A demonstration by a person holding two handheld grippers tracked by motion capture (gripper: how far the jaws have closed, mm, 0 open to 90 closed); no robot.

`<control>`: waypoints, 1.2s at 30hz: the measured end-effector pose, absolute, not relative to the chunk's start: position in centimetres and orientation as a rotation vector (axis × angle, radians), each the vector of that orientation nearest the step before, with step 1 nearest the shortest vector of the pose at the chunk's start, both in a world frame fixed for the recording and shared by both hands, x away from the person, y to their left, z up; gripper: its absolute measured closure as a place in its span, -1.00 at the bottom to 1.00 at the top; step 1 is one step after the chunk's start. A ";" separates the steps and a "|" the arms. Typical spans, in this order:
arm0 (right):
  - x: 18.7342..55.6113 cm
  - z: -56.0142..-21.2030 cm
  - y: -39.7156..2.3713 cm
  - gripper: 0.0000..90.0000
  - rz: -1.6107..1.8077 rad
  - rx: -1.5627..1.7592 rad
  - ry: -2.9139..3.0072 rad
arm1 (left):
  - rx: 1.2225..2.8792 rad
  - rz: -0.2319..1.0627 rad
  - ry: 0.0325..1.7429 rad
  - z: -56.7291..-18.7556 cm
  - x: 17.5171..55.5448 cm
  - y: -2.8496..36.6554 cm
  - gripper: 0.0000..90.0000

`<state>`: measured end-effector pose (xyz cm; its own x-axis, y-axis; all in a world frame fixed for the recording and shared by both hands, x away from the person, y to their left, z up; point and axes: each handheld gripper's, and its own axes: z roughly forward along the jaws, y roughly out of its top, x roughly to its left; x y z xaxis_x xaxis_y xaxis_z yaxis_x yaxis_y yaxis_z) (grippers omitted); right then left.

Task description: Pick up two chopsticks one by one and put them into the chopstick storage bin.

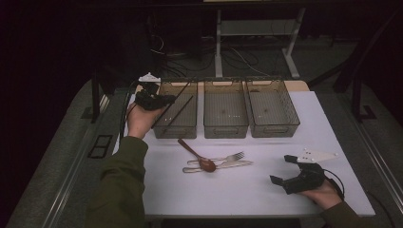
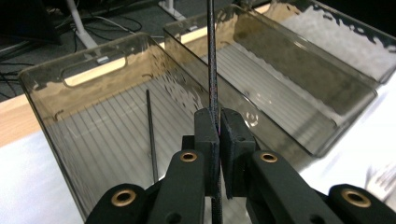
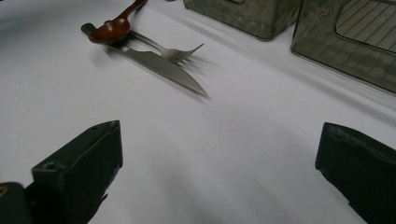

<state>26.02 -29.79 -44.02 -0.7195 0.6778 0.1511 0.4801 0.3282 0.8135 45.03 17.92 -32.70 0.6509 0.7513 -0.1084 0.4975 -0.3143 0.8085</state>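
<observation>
Over the leftmost bin (image 2: 56,88), your left hand-held gripper (image 2: 219,126) is clenched on a thin black chopstick (image 2: 212,56); a second chopstick (image 2: 150,135) lies inside. Judged light, stiff and slick, the stick likely pivots when pinched near one end, so hold nearer mid-length. Your right hand-held gripper (image 3: 219,154) rests released on the tabletop (image 3: 233,130).
</observation>
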 end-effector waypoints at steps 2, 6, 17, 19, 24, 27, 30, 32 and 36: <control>26.0 -44.0 -29.8 -1.00 1.342 1.055 2.375 | 1.986 0.373 0.978 -32.9 45.6 17.8 0.90; 26.0 -44.0 -29.9 -1.00 1.344 1.052 2.375 | 1.969 0.367 0.993 -33.6 46.6 17.6 0.90; 26.0 -44.0 -30.0 -1.00 1.352 1.048 2.375 | 1.994 0.366 1.040 -36.3 48.9 17.3 0.90; 26.0 -44.0 -30.0 -1.00 1.354 1.052 2.375 | 2.013 0.364 1.046 -36.7 49.1 17.1 0.90; 26.0 -44.0 -30.1 -1.00 1.354 1.054 2.374 | 2.050 0.360 1.078 -37.7 49.5 16.6 0.90; 26.0 -44.0 -30.1 -1.00 1.353 1.050 2.373 | 2.058 0.349 1.103 -38.2 49.7 16.4 0.90; 26.0 -44.0 -30.1 -1.00 1.355 1.048 2.372 | 2.068 0.352 1.131 -38.4 49.8 16.4 0.88; 26.0 -44.0 -30.1 -1.00 1.355 1.046 2.372 | 2.070 0.358 1.137 -38.4 49.8 16.4 0.84; 26.0 -44.0 -30.1 -1.00 1.357 1.048 2.371 | 2.070 0.372 1.123 -38.0 49.6 16.3 0.72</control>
